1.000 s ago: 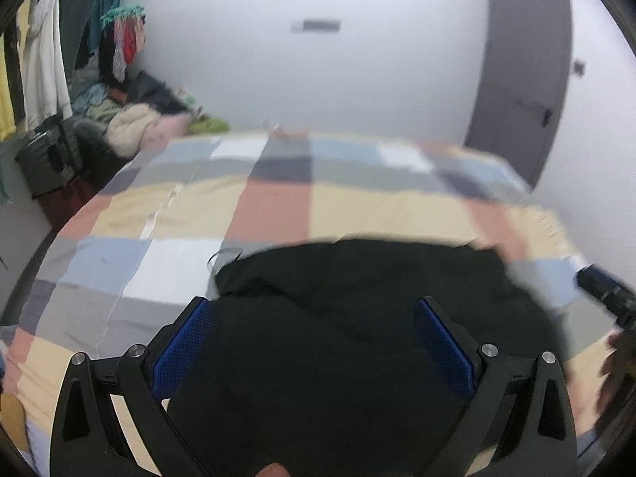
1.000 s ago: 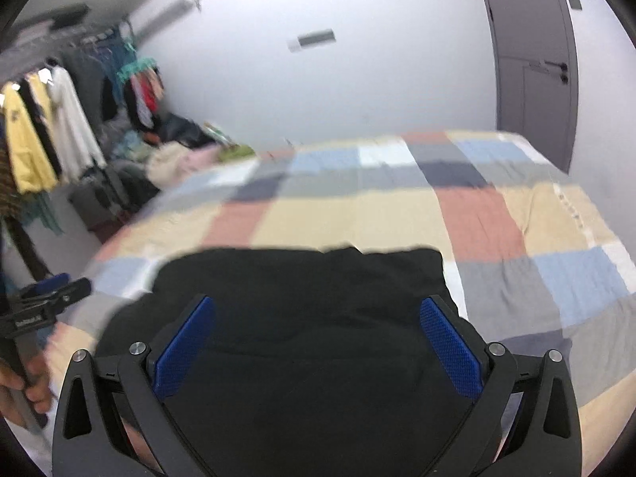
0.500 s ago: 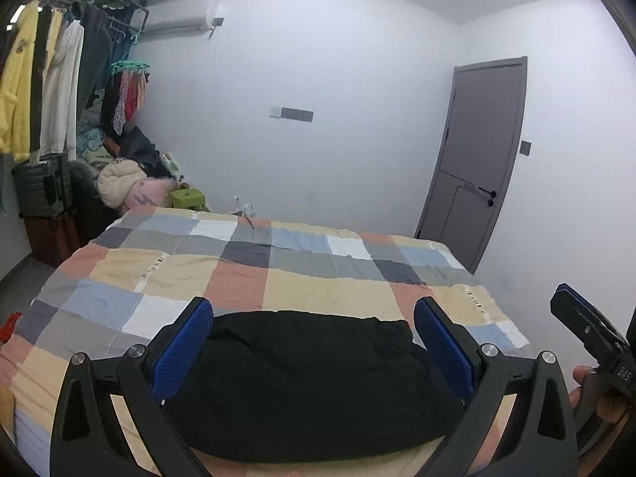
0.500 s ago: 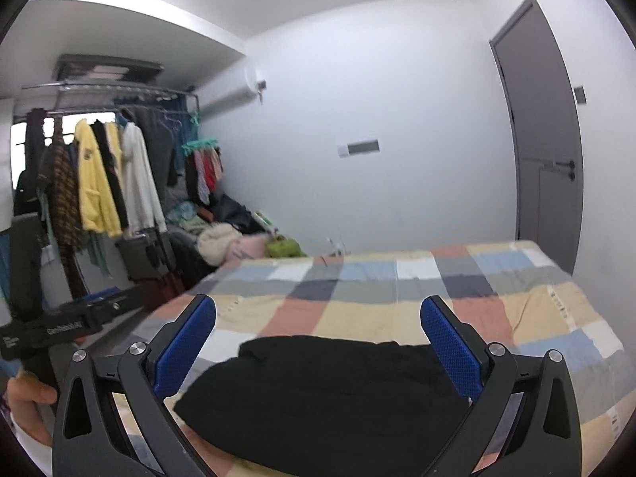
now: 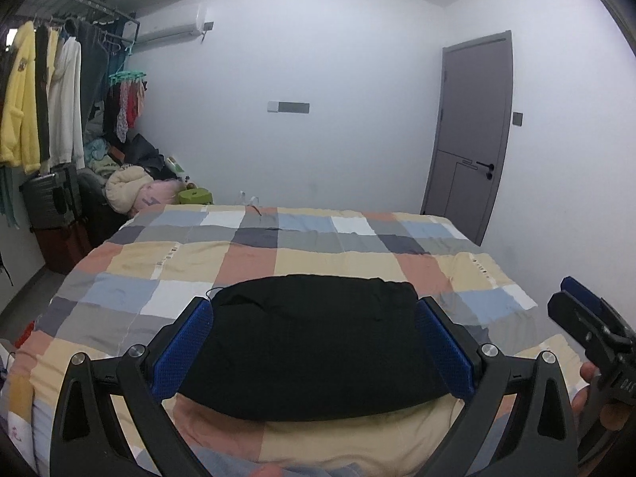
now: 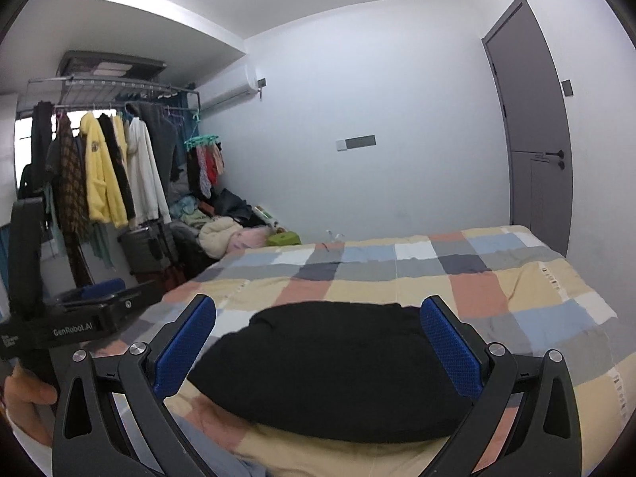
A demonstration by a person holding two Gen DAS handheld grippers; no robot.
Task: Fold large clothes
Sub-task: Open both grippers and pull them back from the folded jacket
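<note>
A folded black garment [image 5: 314,342] lies as a compact bundle near the front edge of the bed with the checked cover [image 5: 278,250]; it also shows in the right wrist view [image 6: 334,361]. My left gripper [image 5: 314,349] is open and empty, held back from the garment and above it. My right gripper [image 6: 318,349] is open and empty too, likewise held back. The right gripper shows at the right edge of the left wrist view [image 5: 584,318], and the left gripper at the left of the right wrist view [image 6: 79,310]. Neither touches the garment.
A rack of hanging clothes [image 6: 107,175] and a pile of clothes and bags [image 5: 131,187] stand left of the bed. A grey door [image 5: 469,135] is at the right in the far wall. The checked bed cover [image 6: 437,270] stretches beyond the garment.
Both grippers have pulled back and risen from close over the black garment, so the whole room is now in view. The garment stays folded on the bed.
</note>
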